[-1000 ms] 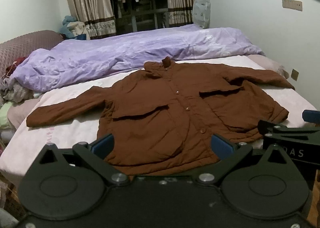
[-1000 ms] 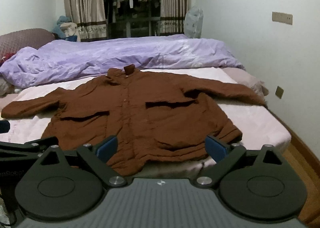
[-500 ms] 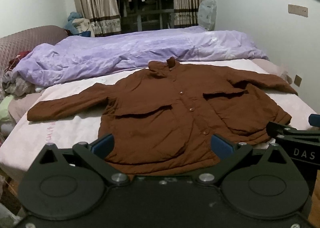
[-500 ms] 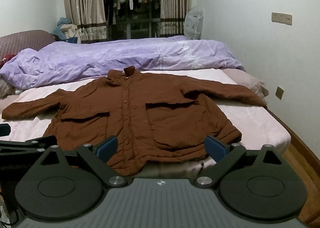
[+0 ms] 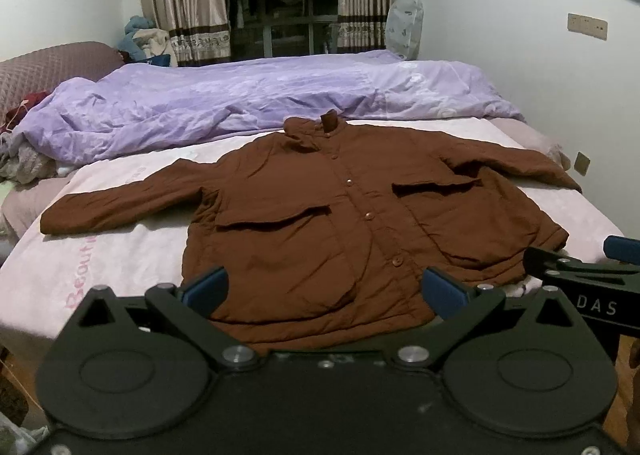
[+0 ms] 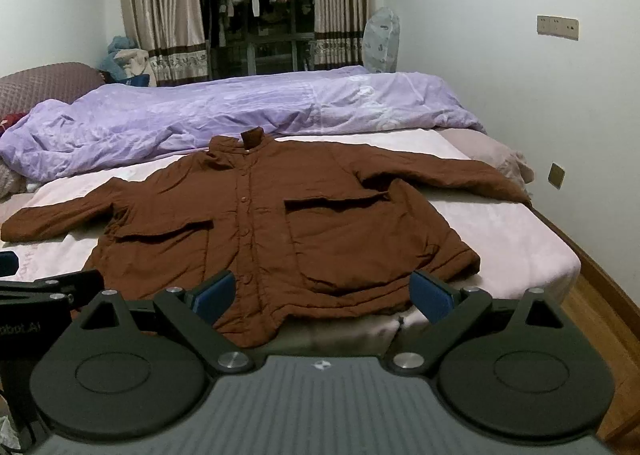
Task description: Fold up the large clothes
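A large brown buttoned jacket (image 5: pixel 340 223) lies flat, front up, on the pale pink bed sheet (image 5: pixel 100 255), collar toward the far side and both sleeves spread out sideways. It also shows in the right wrist view (image 6: pixel 280 231). My left gripper (image 5: pixel 324 291) is open and empty, held above the near hem at the jacket's left half. My right gripper (image 6: pixel 320 295) is open and empty, held above the near hem at the jacket's right half. Neither gripper touches the cloth. The right gripper's side shows at the right edge of the left wrist view (image 5: pixel 580 279).
A crumpled purple quilt (image 5: pixel 260 103) lies along the far side of the bed behind the jacket. A padded headboard (image 5: pixel 48 67) and loose clothes are at the left. A white wall (image 6: pixel 520 95) and wooden floor (image 6: pixel 592 319) run along the bed's right edge.
Both grippers have risen a little and the left view has swung slightly right. The jacket has not moved. Both grippers stay open.
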`<state>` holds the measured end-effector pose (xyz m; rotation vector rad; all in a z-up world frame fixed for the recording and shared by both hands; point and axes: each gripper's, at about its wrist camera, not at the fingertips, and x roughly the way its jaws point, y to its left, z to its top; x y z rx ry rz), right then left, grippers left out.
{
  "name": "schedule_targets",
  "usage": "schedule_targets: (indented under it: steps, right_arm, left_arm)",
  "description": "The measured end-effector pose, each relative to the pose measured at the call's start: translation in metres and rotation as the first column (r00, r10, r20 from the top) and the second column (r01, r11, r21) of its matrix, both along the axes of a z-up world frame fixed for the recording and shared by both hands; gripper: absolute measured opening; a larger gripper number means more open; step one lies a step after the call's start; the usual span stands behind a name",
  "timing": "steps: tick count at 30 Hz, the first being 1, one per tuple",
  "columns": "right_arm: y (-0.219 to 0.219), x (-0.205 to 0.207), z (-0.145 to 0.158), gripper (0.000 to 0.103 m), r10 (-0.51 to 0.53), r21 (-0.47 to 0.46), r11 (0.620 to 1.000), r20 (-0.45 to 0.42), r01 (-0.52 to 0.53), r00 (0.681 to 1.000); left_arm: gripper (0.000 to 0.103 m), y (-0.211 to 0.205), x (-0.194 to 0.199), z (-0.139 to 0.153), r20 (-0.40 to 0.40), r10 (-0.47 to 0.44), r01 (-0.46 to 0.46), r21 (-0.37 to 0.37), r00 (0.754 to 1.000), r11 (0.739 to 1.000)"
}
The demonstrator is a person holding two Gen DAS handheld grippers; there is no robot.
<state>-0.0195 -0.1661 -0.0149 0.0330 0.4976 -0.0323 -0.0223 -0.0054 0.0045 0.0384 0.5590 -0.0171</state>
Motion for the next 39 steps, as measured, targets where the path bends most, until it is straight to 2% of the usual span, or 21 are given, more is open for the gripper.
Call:
schedule_targets:
  steps: [34,39]
  right_arm:
    - [0.004,-0.005,-0.002,0.103,0.011,-0.003,1.000,-0.010,-0.011,1.000]
    - [0.005,0.009,-0.010,0.103,0.036,-0.047,0.998,0.005,-0.035,0.999]
  left_arm:
    - [0.103,-0.001,0.001,-0.004,0.018,0.027,-0.027,0.012,0.999,1.000]
    - [0.103,0.007,0.015,-0.011,0.032,0.059,-0.059,0.021,0.998,0.998]
